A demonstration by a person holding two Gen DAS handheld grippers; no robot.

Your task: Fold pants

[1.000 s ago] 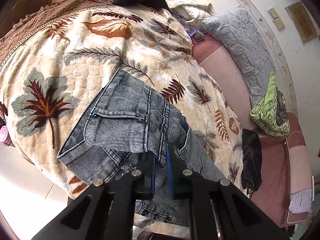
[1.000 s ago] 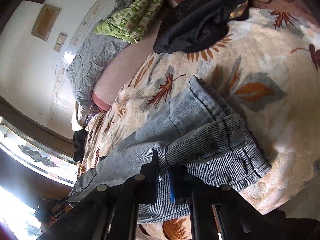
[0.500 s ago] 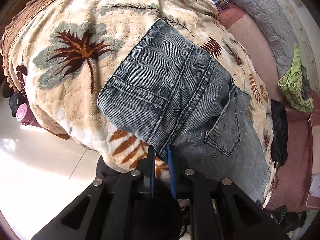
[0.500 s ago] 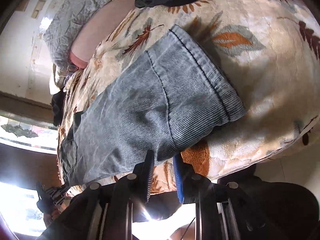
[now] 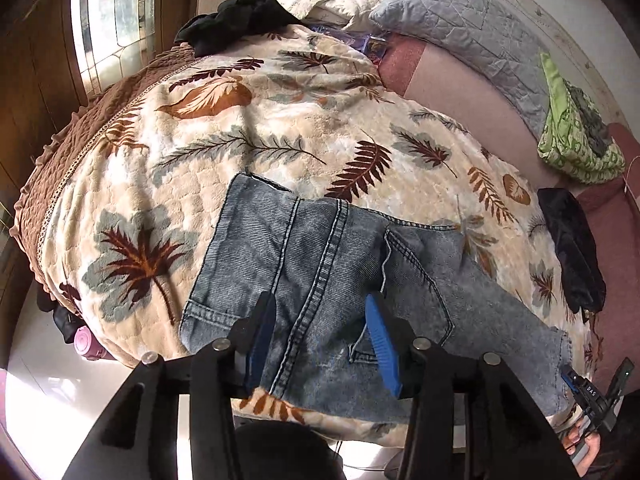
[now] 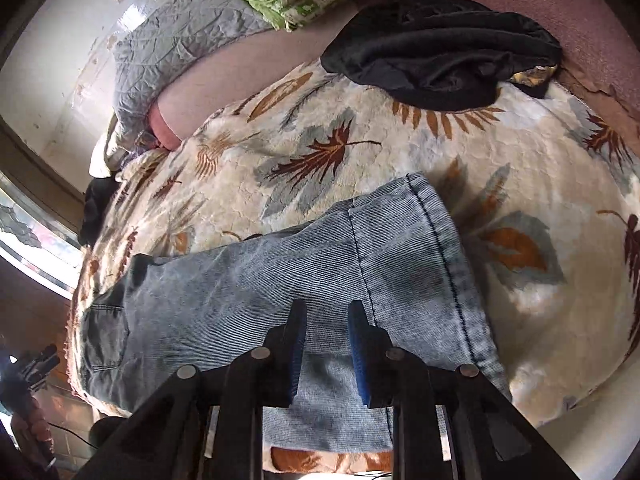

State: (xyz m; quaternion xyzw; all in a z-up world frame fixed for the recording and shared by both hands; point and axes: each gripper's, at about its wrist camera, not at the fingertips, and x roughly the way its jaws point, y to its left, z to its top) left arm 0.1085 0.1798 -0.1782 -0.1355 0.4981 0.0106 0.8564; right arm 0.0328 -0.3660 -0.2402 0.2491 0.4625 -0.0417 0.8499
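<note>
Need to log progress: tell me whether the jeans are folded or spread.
Folded. The jeans lie doubled flat on the blanket, hem beside the waist.

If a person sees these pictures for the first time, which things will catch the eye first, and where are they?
First the grey-blue jeans, spread flat across the near edge of the bed, with the open left gripper above the back pocket and the open right gripper above the leg end. Next the cream leaf-print blanket under them. Then a black garment lying at the blanket's far edge.
</note>
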